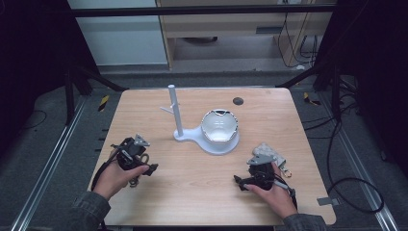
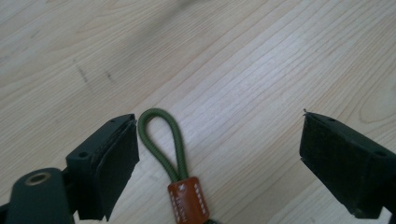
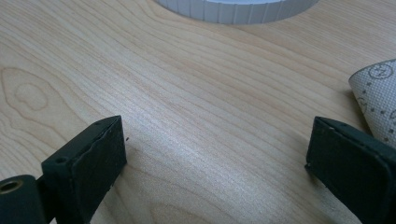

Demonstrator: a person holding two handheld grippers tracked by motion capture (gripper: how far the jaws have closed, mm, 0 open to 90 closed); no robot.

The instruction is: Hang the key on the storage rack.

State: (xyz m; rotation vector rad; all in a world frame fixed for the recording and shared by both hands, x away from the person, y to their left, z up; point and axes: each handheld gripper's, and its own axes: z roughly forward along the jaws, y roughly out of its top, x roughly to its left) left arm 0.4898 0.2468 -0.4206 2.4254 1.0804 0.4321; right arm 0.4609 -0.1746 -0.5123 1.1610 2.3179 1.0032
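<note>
the left gripper is opening its jaws wide around a green cord loop with a brown leather tag, not squeezing yet. the loop is lying on the wooden table, left of the white hook stand. close slowly on the cord, near the tag, so it is not slipping. the white bowl is sitting on the stand's base. right of the stand, the right gripper is resting with jaws wide and holding nothing.
</note>
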